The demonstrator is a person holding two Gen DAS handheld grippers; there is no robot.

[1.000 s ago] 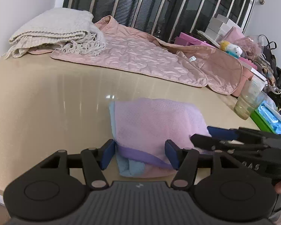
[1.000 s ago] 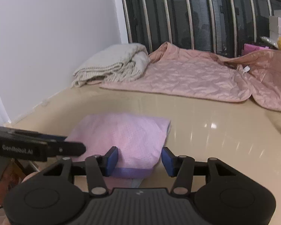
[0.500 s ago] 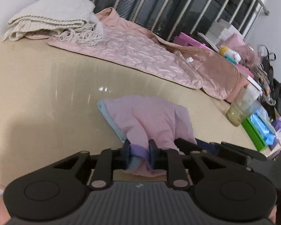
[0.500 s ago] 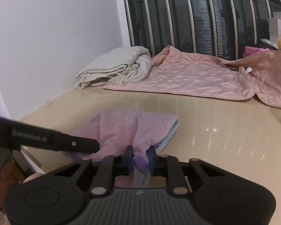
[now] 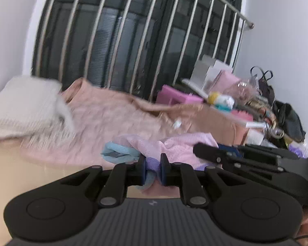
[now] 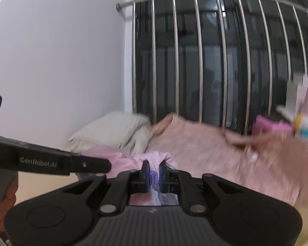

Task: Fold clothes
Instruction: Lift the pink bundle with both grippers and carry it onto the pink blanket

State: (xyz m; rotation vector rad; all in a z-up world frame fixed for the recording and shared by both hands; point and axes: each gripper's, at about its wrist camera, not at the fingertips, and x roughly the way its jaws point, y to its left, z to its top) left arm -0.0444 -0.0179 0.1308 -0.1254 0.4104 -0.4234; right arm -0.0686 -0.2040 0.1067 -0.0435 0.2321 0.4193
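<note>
A small pink mesh garment with a purple hem and a light blue part hangs lifted off the beige table. My left gripper is shut on its purple hem. My right gripper is shut on the same garment at another spot of the hem. The two grippers are close side by side; the right one shows in the left wrist view, the left one in the right wrist view. Both views are blurred by motion.
A pink quilted blanket and a folded cream knit blanket lie at the back of the table before a barred window. Boxes, bags and toys crowd the right side.
Both grippers shut on the garment's near hem and then lifted it off the table. Both cameras have tilted up and moved toward the back of the table.
</note>
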